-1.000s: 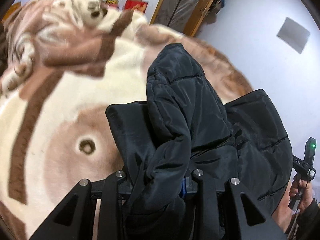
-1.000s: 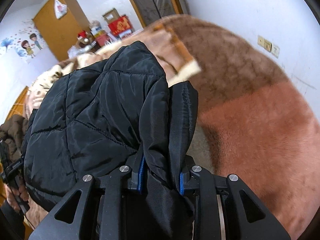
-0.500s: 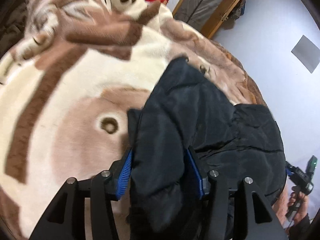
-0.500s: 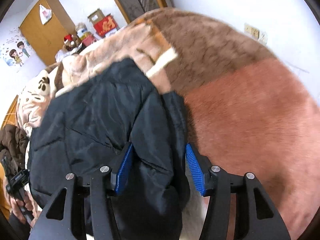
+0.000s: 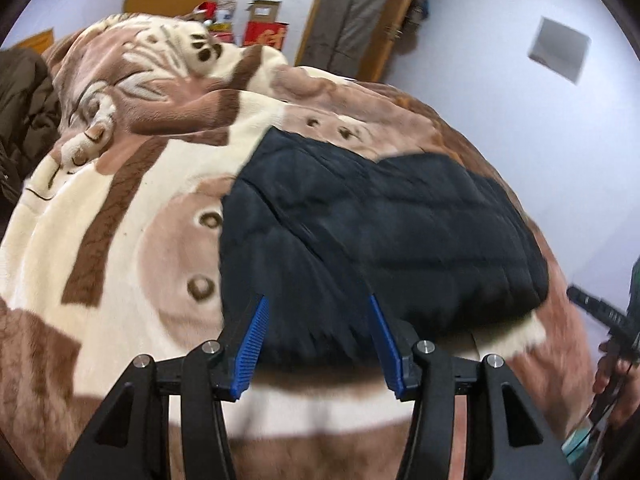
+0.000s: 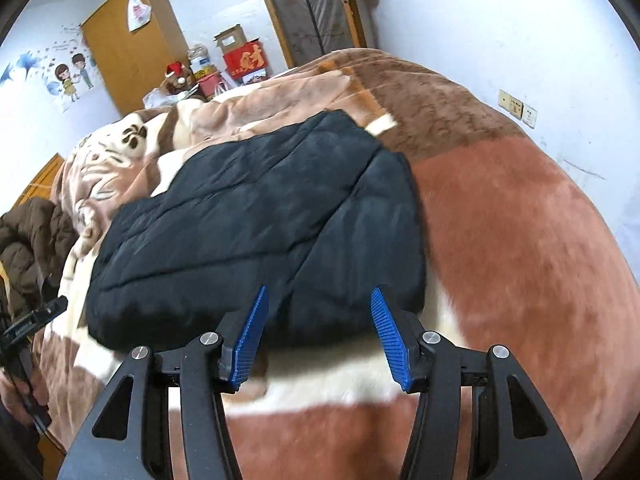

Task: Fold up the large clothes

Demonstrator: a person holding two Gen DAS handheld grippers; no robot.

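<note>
A black quilted jacket (image 5: pixel 384 240) (image 6: pixel 260 240) lies folded flat on the brown and cream blanket (image 5: pixel 120 240) (image 6: pixel 520 240) that covers the bed. My left gripper (image 5: pixel 318 340) hangs open above and just short of the jacket's near edge, blue pads apart with nothing between them. My right gripper (image 6: pixel 318 338) is likewise open, clear of the jacket's near right corner. At the right edge of the left wrist view I see the other hand-held gripper and the hand that holds it; they show at the left edge of the right wrist view too.
A brown padded coat (image 6: pixel 32 240) (image 5: pixel 24 112) is heaped on the bed's far left. Boxes (image 6: pixel 244 58), a wooden wardrobe (image 6: pixel 132 40) and a door (image 5: pixel 360 20) stand beyond the bed. A white wall (image 6: pixel 520 40) with sockets runs along the right.
Both grippers were shut on folds of the raised jacket; they opened, let it drop flat on the blanket, and drew back and up from it.
</note>
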